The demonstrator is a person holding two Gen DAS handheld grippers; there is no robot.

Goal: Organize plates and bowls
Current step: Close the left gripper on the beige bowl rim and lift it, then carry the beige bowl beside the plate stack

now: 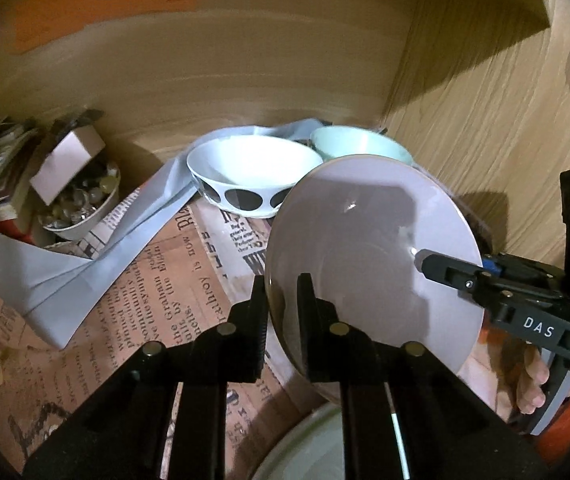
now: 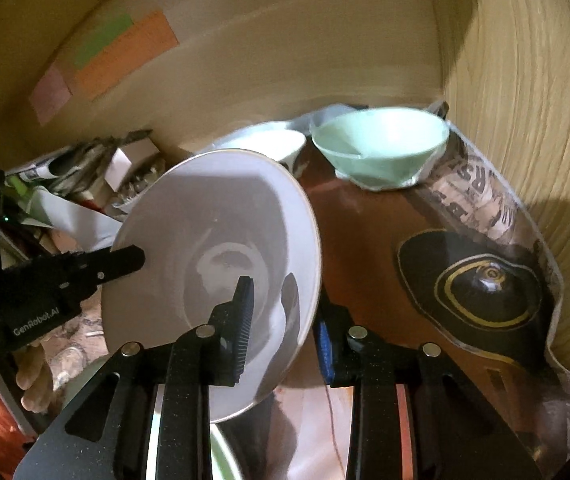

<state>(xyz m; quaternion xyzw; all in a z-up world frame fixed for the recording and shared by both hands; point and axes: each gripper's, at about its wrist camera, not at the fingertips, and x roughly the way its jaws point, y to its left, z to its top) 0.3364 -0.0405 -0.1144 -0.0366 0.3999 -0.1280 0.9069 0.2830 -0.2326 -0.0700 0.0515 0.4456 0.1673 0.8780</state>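
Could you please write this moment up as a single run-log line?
left gripper: shut on grey bowl rim | right gripper: shut on opposite rim | bowl: tilted above newspaper | mint bowl, spotted bowl: behind

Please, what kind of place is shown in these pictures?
Probably a home cupboard or shelf nook: wood-grain walls close in the corner, printed newspaper-style liner covers the base, and a spotted bowl and mint-green bowl sit there.

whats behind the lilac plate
A white spotted bowl and a mint bowl sit behind the lilac plate, near the wall. The plate hides part of each, and the paper beneath.
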